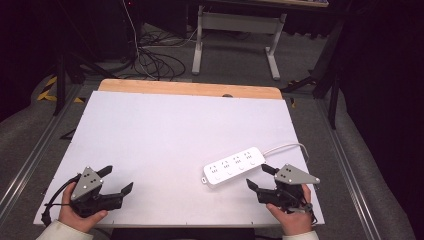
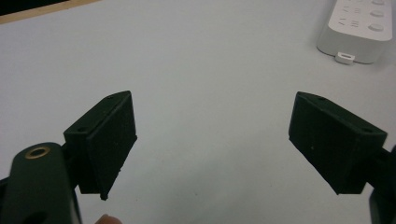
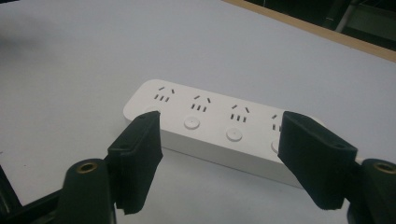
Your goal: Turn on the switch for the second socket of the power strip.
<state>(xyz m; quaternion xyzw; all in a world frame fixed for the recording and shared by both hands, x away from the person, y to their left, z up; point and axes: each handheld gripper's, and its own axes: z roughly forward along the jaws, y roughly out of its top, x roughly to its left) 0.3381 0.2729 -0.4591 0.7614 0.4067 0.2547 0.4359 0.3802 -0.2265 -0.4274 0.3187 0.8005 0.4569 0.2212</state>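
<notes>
**Now we are lining up on the power strip**

Now we are holding the right hand-held gripper just beside the white power strip, on the near right part of the tabletop. The strip is lying flat. Its long side is running from near-left to far-right, and its white cable is curling off the far right end toward the tabletop's right edge.

In the right gripper view, the strip is sitting right in front of us, stretched sideways across the gap between the jaws. The jaws are standing apart with nothing between them, and they are not touching the strip yet. So we are thinking the next move is a short push forward, with the jaws going over the strip's narrow width.

The left hand-held gripper is waiting at the near left corner, well apart from the strip. Its jaws are spread wide and holding nothing. In the left gripper view, the strip's end is peeking in far off at the top right. So the right hand is much nearer.

There is lots of bare room on the left and far side. The right edge is close, so we are being careful there.
</notes>
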